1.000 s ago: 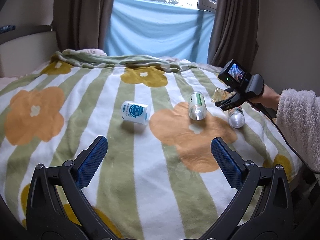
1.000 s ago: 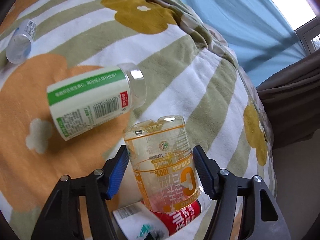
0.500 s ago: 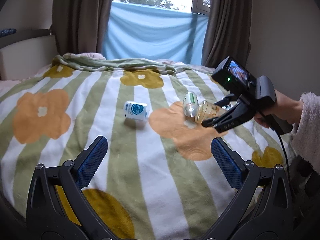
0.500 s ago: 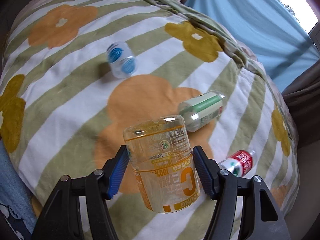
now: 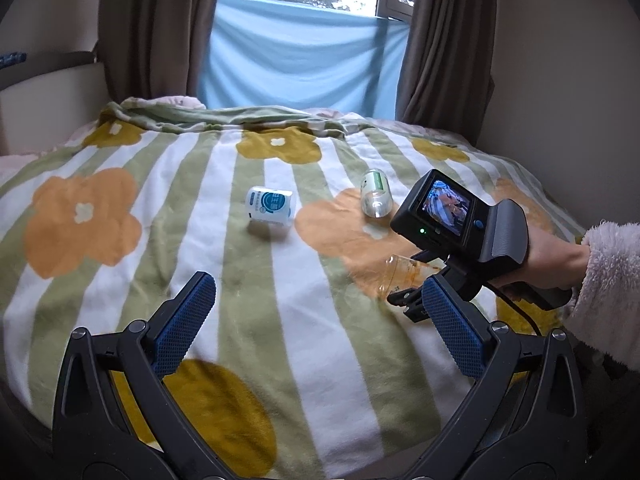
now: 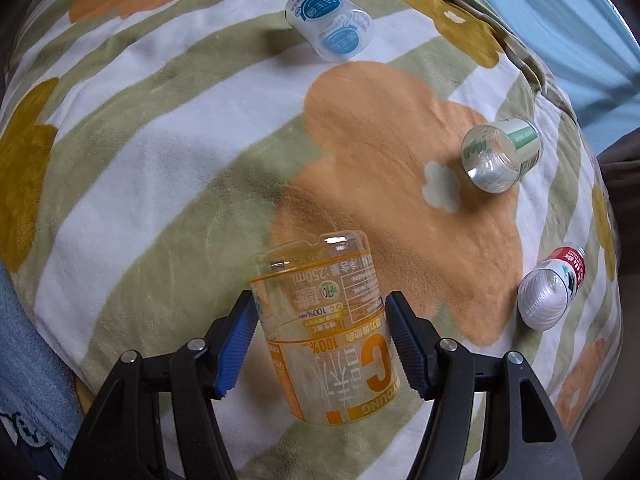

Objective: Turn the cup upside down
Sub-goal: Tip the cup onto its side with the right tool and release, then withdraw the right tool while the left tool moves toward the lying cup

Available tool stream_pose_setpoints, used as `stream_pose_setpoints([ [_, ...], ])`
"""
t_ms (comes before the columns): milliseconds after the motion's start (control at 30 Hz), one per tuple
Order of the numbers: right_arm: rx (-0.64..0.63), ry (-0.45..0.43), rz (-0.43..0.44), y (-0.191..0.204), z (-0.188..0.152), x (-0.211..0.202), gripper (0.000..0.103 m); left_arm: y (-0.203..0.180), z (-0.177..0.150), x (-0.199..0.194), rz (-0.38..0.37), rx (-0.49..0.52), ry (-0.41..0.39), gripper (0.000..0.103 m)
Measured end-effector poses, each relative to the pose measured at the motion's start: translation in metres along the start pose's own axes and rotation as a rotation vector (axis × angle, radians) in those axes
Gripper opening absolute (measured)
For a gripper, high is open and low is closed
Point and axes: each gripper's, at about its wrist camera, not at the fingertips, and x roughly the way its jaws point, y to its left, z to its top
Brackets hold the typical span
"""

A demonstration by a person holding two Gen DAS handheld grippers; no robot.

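Cup [image 6: 326, 332] clamped between right claw [image 6: 322, 344] fingers, above blanket [image 6: 160, 152].

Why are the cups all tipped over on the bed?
Three cups lie on their sides on the blanket: the blue-label cup, green-label cup and red-label cup. The right gripper holds the orange cup.

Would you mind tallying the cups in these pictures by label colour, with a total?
Orange label: 1, the orange cup held in the right claw
Blue label: 1, the blue cup lying on the blanket
Green label: 1, the green cup
Red label: 1, the red cup
Total: 4
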Motion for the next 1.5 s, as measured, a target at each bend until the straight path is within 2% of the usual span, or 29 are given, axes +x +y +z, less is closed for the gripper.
stream_pose_setpoints([
  [233, 0.059, 0.008, 0.047, -0.005, 0.005, 0.006, 0.064, 0.011, -0.002, 0.004, 0.000, -0.035, 0.020, 0.103],
  [267, 0.066, 0.002, 0.058, -0.006, 0.004, 0.005, 0.070, 0.012, -0.002, 0.005, -0.002, -0.042, 0.021, 0.103],
  [300, 0.076, -0.002, 0.073, -0.007, 0.003, 0.004, 0.080, 0.013, -0.002, 0.005, -0.002, -0.052, 0.022, 0.103],
  [367, 0.108, -0.015, 0.105, -0.011, 0.000, 0.000, 0.088, 0.015, -0.002, 0.006, -0.009, -0.069, 0.025, 0.103],
  [467, 0.151, -0.076, 0.132, -0.019, -0.007, -0.015, 0.092, 0.017, -0.002, 0.007, -0.017, -0.088, 0.024, 0.103],
  [500, 0.167, -0.086, 0.142, -0.022, -0.011, -0.019, 0.103, 0.017, -0.001, 0.008, -0.014, -0.093, 0.025, 0.103],
  [567, 0.198, -0.099, 0.163, -0.029, -0.018, -0.027, 0.103, 0.015, -0.001, 0.011, -0.008, -0.097, 0.029, 0.103],
  [667, 0.249, -0.191, 0.176, -0.041, -0.035, -0.045, 0.103, 0.009, 0.001, 0.014, 0.003, -0.091, 0.035, 0.103],
  [867, 0.286, -0.324, 0.123, -0.044, -0.078, -0.083, 0.103, -0.010, 0.014, 0.029, 0.050, -0.089, 0.050, 0.103],
  [933, 0.288, -0.386, 0.092, -0.045, -0.095, -0.096, 0.103, -0.017, 0.023, 0.037, 0.038, -0.106, 0.062, 0.103],
  [1067, 0.263, -0.543, -0.062, -0.037, -0.130, -0.119, 0.103, -0.036, 0.045, 0.058, -0.016, -0.144, 0.112, 0.103],
  [1133, 0.262, -0.620, -0.093, -0.033, -0.147, -0.128, 0.103, -0.043, 0.053, 0.075, -0.058, -0.194, 0.174, 0.103],
  [1200, 0.278, -0.681, -0.095, -0.031, -0.158, -0.132, 0.103, -0.047, 0.057, 0.100, -0.122, -0.275, 0.281, 0.103],
  [1333, 0.310, -0.785, -0.059, -0.030, -0.175, -0.132, 0.103, -0.047, 0.046, 0.159, -0.237, -0.527, 0.514, 0.103],
  [1500, 0.345, -0.835, -0.022, -0.038, -0.188, -0.124, 0.103, -0.059, 0.019, 0.214, -0.203, -0.664, 0.727, 0.103],
])
